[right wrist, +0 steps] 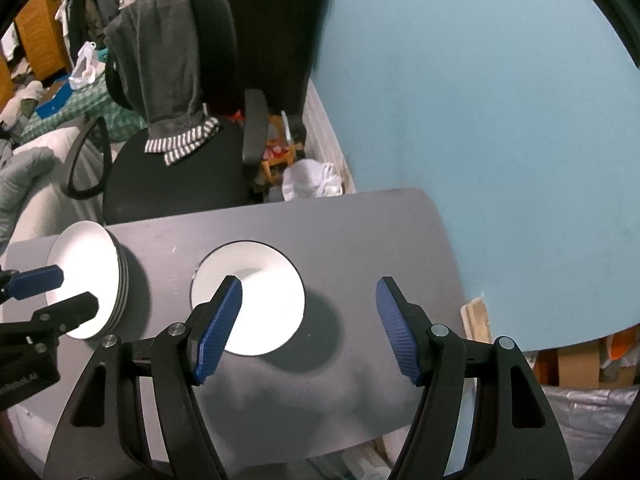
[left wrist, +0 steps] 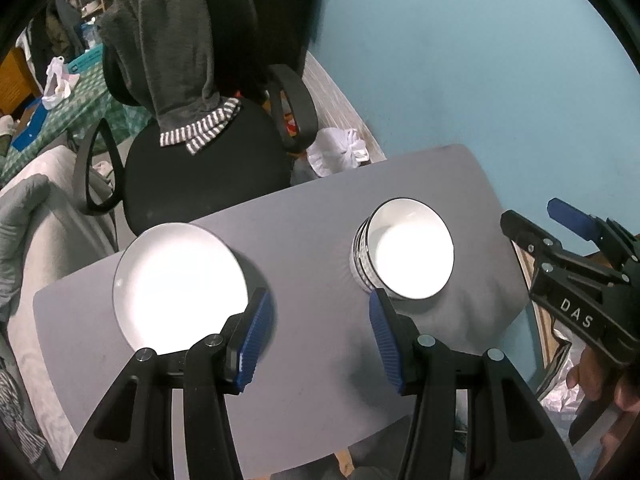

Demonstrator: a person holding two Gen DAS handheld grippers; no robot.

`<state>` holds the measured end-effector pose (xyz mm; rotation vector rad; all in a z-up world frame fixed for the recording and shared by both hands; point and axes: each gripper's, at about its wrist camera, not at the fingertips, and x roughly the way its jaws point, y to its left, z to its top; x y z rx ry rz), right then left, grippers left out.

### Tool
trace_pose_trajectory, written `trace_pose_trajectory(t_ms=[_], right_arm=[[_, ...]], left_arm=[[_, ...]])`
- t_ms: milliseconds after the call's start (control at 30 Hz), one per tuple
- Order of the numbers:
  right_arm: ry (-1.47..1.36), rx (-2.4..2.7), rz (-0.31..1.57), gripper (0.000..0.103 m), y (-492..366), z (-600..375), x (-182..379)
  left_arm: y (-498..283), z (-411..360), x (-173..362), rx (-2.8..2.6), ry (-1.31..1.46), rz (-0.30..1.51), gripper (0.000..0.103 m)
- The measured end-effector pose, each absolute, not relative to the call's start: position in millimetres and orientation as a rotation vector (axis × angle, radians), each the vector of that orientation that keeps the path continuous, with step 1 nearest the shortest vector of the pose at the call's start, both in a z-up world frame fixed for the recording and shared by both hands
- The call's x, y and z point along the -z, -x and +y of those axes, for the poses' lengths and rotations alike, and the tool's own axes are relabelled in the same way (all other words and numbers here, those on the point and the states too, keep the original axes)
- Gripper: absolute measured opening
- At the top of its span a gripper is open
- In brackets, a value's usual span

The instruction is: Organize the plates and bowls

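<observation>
plates point(left wrist: 180, 284) below-left of open left claw point(left wrist: 316, 336), nothing held

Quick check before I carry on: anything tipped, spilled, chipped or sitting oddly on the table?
Nothing stands out. The stack of plates and the stack of bowls sit upright and apart on the grey table, with no spill or visible chips. Both grippers are open and empty.

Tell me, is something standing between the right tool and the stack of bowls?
No, nothing visible does. The right tool hangs open above the table, and only bare tabletop lies around the bowls. The stack of plates sits apart, to the left.
</observation>
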<state>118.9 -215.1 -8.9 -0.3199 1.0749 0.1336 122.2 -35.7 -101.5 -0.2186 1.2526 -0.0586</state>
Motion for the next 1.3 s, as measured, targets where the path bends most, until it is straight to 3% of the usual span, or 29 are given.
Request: trace_pose_trajectory(t_ms=[500,767,1300], right_arm=[[0.245,-0.103,1.015,0.068,-88,-211,-11],[0.359,-0.028,0.945,0.068,-79,-202,-13],[0.259,-0.289,1.043,0.068,-108,-238,2]], left_arm=[[-77,-10,89,0.047,0.24,1.228,0.052],[-70,-6,85,0.032,0.246,1.223,0.052],[-102,-24,93,-0.02,0.318,1.226,0.054]])
